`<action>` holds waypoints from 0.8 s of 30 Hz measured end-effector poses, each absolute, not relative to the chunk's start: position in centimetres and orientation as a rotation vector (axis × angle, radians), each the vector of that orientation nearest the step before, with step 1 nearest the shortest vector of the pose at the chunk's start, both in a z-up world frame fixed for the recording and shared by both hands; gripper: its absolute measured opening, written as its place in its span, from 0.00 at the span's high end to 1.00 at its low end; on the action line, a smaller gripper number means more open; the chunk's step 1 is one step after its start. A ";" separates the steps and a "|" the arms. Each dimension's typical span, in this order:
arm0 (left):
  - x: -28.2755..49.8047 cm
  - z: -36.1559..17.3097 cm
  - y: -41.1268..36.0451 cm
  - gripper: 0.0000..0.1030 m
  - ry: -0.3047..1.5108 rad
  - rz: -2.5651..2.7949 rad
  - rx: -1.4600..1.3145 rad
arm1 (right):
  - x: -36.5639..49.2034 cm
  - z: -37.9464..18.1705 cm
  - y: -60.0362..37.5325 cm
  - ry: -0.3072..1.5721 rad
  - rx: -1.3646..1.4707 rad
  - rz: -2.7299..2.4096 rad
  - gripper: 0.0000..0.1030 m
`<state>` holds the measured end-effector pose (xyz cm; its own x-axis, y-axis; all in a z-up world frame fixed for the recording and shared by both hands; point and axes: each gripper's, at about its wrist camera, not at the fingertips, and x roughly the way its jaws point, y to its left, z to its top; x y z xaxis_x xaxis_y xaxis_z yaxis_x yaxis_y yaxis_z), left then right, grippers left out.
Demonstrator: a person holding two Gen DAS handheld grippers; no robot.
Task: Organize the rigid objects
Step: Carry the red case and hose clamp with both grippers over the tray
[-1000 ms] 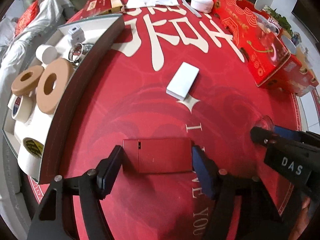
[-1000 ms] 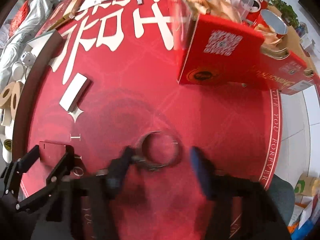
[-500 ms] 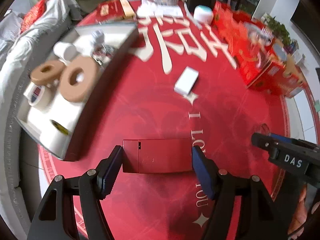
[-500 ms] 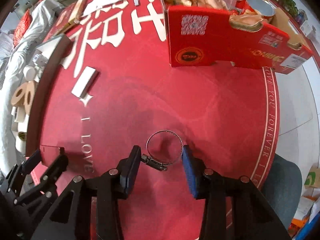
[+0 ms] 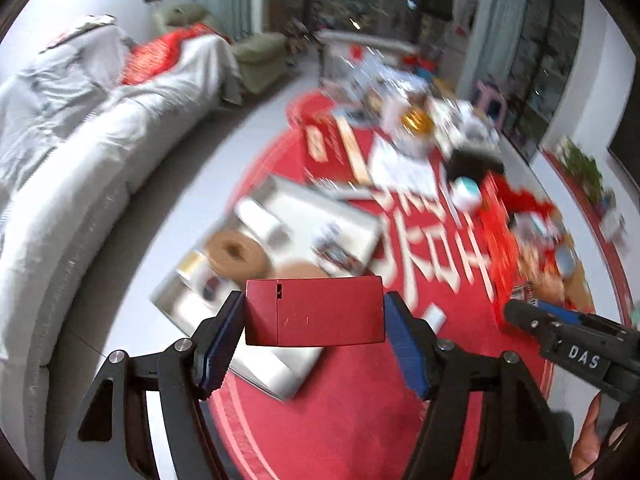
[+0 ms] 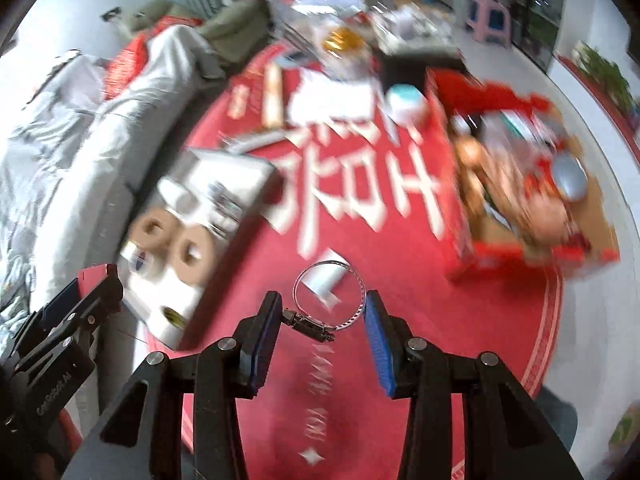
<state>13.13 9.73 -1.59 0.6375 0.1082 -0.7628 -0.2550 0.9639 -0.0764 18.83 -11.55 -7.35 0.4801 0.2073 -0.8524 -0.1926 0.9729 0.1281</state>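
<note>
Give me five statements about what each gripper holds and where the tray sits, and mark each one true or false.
1. The left gripper holds a red box between its fingers. True.
2. The right gripper holds a roll of tape. False: it holds a metal hose clamp.
3. The red box lies flat on the table. False: it is lifted clear of it.
4. Brown tape rolls lie in the white tray. True.
5. The tray sits at the table's right edge. False: it is on the left, nearest the sofa.
</note>
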 end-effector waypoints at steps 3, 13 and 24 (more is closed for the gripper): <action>13.0 0.2 12.9 0.29 0.809 0.279 -0.202 | 20.0 -5.1 -8.5 0.990 -0.019 0.285 0.58; 14.8 -3.5 18.2 0.29 0.869 0.423 -0.258 | 23.3 -2.7 1.2 0.950 -0.103 0.419 0.58; 17.8 -10.8 18.3 0.30 1.002 0.430 -0.283 | 26.6 -11.8 5.4 1.120 -0.111 0.435 0.58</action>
<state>17.76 18.32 -10.85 0.4655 0.2176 -0.8579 -0.4722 0.8809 -0.0327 26.64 5.37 -11.84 0.3618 0.2814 -0.8888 -0.3917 0.9110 0.1290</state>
